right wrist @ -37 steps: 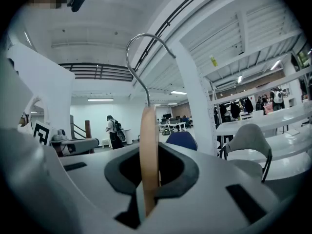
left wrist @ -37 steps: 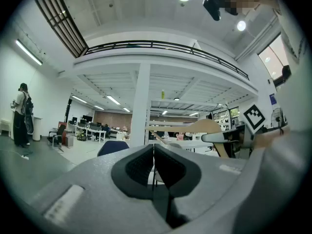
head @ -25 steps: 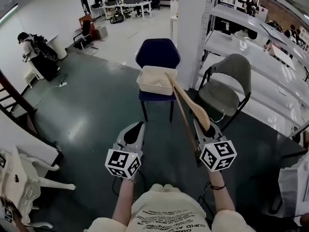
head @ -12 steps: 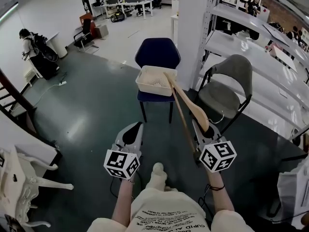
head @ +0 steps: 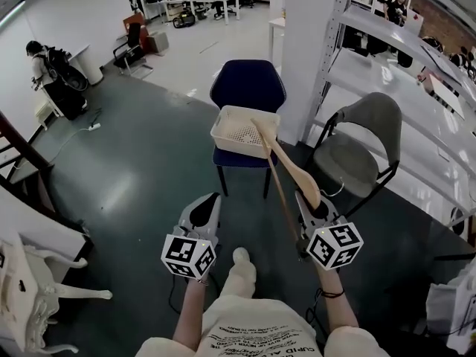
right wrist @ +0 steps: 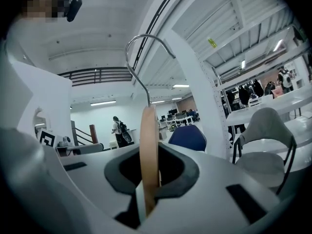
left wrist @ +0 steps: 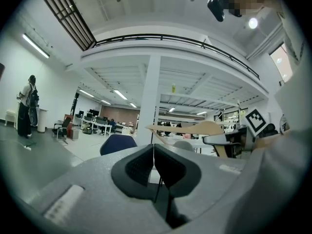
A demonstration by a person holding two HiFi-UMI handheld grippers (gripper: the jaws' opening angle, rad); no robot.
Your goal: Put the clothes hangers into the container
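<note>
the right gripper (head: 308,203) is closed on a wooden clothes hanger (head: 285,162). in the right gripper view, the hanger's flat wooden body stands on edge between the two dark pads, which press on it from both sides, and its metal hook (right wrist: 141,57) rises above the jaws and curls to the right. in the head view, the hanger runs from the gripper up and away towards the container (head: 223,137). its far end overlaps the container's near right corner there; contact cannot be confirmed.

the container is a white perforated basket. it rests on the seat of a blue chair (head: 248,84) ahead of the person, on the dark floor (head: 141,177). a grey chair (head: 357,151) stands just to the right of the blue chair, beside a white pillar (head: 309,43).

the left gripper (head: 210,201) is held level, beside the right gripper and apart from it. its jaws are together, pad against pad, with nothing between them. it is clear of both the hanger and the container.
</note>
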